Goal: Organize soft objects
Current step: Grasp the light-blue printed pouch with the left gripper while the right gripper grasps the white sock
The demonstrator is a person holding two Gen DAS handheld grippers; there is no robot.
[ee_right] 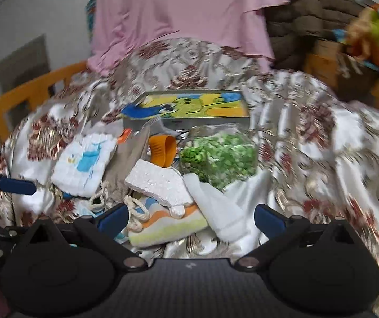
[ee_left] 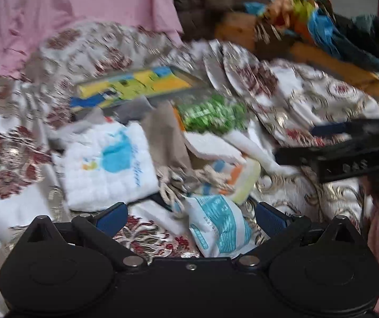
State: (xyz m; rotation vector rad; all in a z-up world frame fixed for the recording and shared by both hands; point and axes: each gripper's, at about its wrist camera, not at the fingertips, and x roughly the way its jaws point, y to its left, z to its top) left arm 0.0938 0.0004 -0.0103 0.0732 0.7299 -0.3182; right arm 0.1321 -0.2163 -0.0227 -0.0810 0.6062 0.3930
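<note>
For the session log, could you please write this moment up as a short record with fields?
surface: floral bedspread
pile: white quilted cloth with blue print, white foam block, green bag, striped sponge
behind pile: cartoon-printed box
backdrop: pink cloth
left gripper: fingers open, holding nothing, white and blue packet between them
right gripper: fingers open, holding nothing
image quality: motion blur

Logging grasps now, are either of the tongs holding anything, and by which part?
Nothing is held. The left tongs and right tongs are both open above the pile.
</note>
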